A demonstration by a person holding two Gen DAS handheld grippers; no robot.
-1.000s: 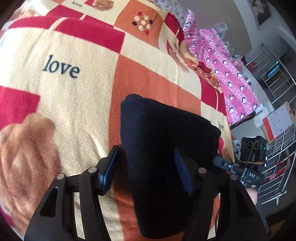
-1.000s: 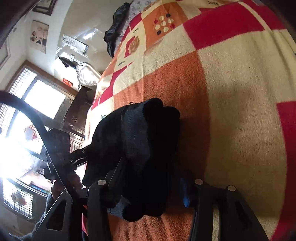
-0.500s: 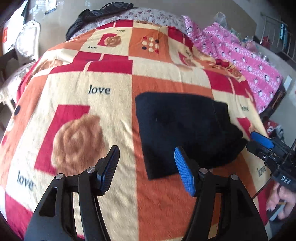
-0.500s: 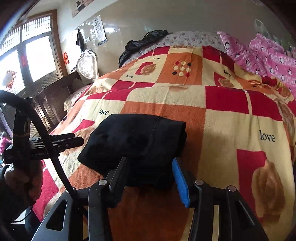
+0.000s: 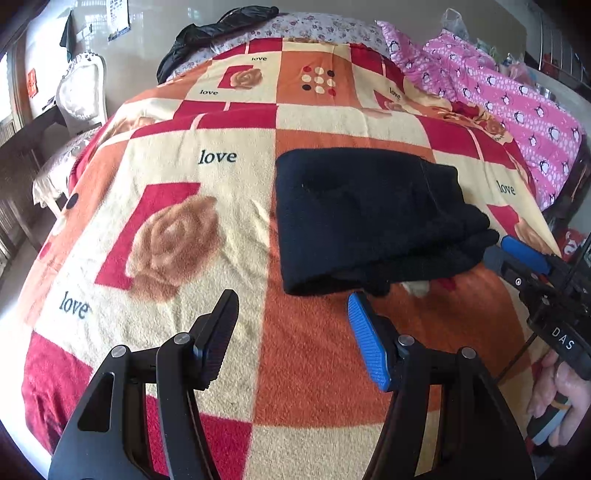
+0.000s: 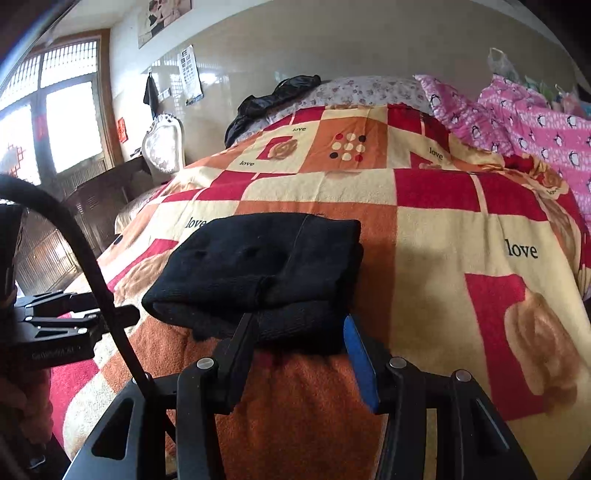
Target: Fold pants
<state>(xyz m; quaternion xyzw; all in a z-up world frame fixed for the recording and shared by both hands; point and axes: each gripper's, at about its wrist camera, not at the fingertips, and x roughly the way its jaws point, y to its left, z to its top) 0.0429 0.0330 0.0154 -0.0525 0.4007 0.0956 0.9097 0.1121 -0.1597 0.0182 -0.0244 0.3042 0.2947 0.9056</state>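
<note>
Both our grippers, left gripper (image 5: 291, 332) and right gripper (image 6: 299, 347), had withdrawn from the folded pants (image 5: 373, 218), jaws spread, empty.

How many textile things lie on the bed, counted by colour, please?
Black: 2, the folded pants and a dark garment at the head of the bed
Checked red, orange and cream: 1, the blanket
Pink with penguins: 1, the bedding
Total: 4

Pink penguin bedding (image 5: 517, 99) cut off rightward
</note>
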